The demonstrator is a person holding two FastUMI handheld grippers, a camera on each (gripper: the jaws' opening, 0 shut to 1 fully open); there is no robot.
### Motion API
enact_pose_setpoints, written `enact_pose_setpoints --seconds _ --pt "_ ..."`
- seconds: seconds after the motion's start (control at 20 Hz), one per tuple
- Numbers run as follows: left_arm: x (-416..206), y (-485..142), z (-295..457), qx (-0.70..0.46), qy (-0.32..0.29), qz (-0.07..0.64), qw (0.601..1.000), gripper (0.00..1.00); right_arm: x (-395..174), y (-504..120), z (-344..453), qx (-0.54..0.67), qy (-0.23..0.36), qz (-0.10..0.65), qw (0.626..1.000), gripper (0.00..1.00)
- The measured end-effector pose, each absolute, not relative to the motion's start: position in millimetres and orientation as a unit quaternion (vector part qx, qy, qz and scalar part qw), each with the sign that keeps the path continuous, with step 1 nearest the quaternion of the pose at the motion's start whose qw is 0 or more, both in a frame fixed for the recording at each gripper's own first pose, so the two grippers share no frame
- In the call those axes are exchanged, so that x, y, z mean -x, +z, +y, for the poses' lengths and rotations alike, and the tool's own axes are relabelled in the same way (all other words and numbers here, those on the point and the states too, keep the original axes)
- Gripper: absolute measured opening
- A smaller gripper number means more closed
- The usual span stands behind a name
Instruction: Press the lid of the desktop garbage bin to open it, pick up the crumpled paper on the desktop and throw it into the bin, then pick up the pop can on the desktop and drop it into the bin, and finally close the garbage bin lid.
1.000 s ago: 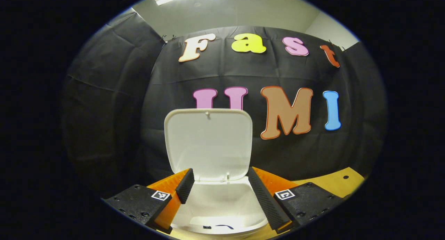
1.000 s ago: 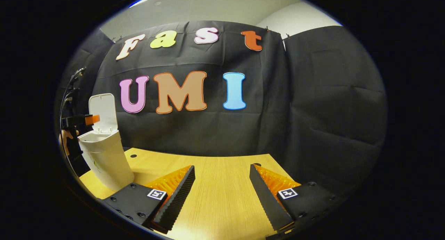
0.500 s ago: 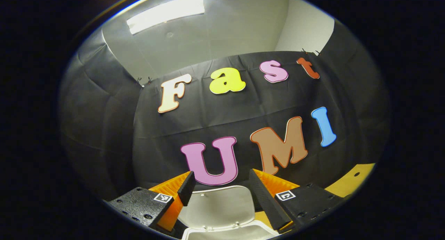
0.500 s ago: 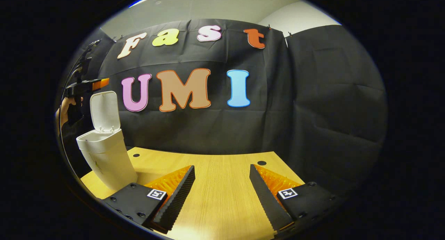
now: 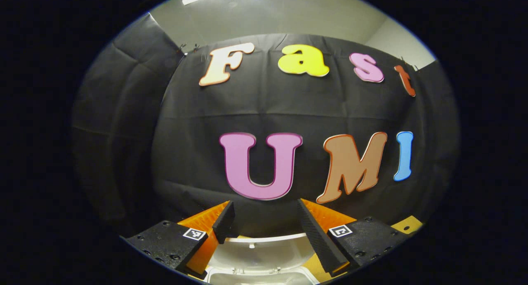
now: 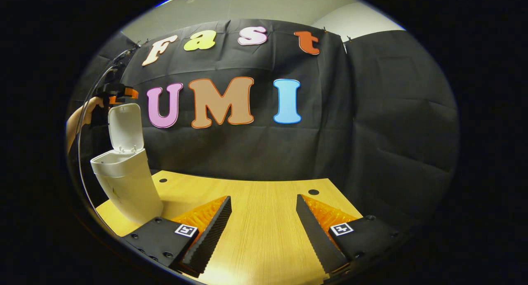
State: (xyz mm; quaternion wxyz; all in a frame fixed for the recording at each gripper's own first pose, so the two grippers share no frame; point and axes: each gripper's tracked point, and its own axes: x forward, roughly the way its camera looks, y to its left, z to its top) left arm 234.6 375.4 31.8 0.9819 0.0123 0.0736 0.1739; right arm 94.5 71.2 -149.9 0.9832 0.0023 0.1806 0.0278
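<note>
Over the raised white plastic lid (image 6: 125, 127) of the white bin (image 6: 126, 184): left tongs (image 6: 119, 93) hovering, spread open, gripping nothing. Right tongs (image 6: 264, 223) well apart over light wooden table (image 6: 264, 202), open, empty too.

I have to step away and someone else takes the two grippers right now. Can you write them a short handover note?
Left gripper: open, holding nothing, raised just over the top edge of the upright lid; in the right gripper view it shows above the lid.
Right gripper: open, holding nothing, low over the bare wooden table.
Bin: white, standing at the table's left end, lid up and mouth open.
Paper and can: I see neither on the table; whether they are inside the bin cannot be told.
Left to do: check the bin if you can, then push the lid down to close it.
</note>
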Motion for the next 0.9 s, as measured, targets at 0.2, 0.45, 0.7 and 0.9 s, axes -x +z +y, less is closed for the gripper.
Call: enact_pose_setpoints --seconds 0.2,0.45,0.7,0.9 --pt "-218.2 24.3 367.4 -0.019 0.178 0.101 0.979 0.89 -94.1 -151.5 59.1 -0.001 0.027 0.180 0.983 1.00" --pt "-181.4 19.7 348.9 -0.014 0.181 0.099 0.978 0.93 -98.9 -145.5 51.2 -0.011 0.035 0.169 0.985 1.00" --pt "-134.0 -1.9 323.9 0.006 0.188 0.102 0.977 0.92 -97.3 -145.4 47.9 -0.014 0.052 0.168 0.984 1.00" --pt "-99.2 -34.1 299.3 0.012 0.185 0.121 0.975 0.92 -90.9 -146.3 45.1 -0.004 0.063 0.171 0.983 1.00"
